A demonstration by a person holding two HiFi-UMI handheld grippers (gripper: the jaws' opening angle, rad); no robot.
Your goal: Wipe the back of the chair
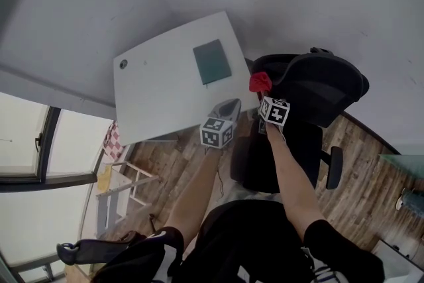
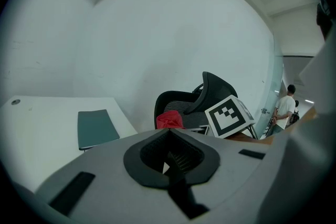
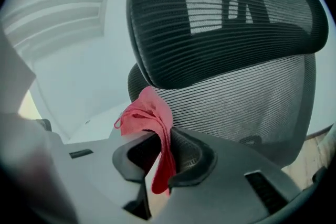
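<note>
With the red cloth [image 3: 148,117] clamped in the right claw [image 3: 163,159] and the left claw [image 2: 169,156] closed on nothing, the cloth is best pressed flat against the chair back [image 3: 247,99] just ahead and drawn across in overlapping strokes.

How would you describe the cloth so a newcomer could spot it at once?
Find the black mesh office chair beside the white table. By its backrest, the right hand-held gripper pinches a crumpled cloth: solid red, unlike the black chair and white table.

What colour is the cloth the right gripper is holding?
The cloth is red, pinched in the right gripper; the right gripper view shows it best.
</note>
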